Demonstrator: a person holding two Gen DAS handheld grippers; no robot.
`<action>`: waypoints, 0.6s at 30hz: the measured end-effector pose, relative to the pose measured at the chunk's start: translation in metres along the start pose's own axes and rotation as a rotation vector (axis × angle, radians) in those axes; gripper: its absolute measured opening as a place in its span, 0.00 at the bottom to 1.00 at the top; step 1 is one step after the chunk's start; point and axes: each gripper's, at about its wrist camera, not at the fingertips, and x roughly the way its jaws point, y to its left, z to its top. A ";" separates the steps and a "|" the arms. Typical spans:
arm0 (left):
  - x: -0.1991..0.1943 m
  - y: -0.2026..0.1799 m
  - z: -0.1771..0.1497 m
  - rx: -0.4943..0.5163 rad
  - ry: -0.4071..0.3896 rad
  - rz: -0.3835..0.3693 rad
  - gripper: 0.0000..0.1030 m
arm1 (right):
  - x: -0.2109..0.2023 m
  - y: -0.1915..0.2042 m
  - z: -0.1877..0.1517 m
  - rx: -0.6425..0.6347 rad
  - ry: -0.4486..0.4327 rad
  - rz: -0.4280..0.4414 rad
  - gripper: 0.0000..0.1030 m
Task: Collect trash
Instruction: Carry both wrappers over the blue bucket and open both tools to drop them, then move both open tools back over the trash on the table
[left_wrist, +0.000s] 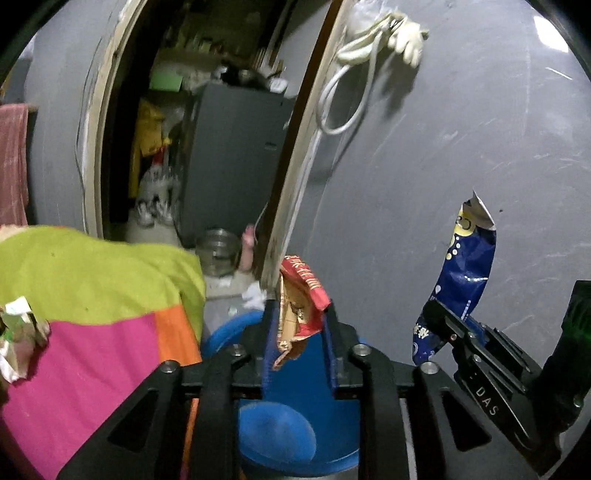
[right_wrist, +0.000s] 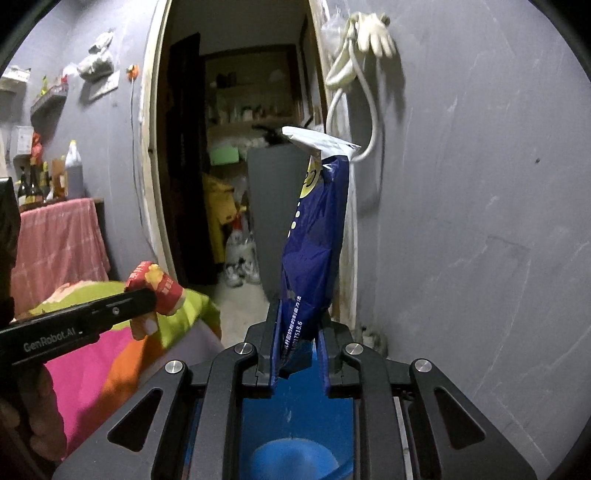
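Both hand-held grippers pinch wrappers, red wrapper (left_wrist: 301, 306) left, blue wrapper (right_wrist: 316, 243) right.

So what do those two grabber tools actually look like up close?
Both are matte black. The left gripper and right gripper each have flat angular linkage arms with triangular cut-outs, joined by round silver bolts. The fingers carry blue pads on their inner faces. White lettering is printed on the sides: "GenRobot.AI" on the left one, "DAS" on the right. No cables or sleeves show.
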 end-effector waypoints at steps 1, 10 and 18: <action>0.001 0.001 -0.002 -0.008 0.008 0.001 0.24 | 0.004 0.000 -0.001 -0.001 0.013 0.004 0.15; -0.003 0.016 -0.004 -0.051 0.022 0.027 0.31 | 0.027 0.003 0.001 -0.035 0.092 0.017 0.29; -0.060 0.030 0.006 -0.073 -0.095 0.060 0.54 | 0.000 0.013 0.024 -0.004 -0.007 0.025 0.47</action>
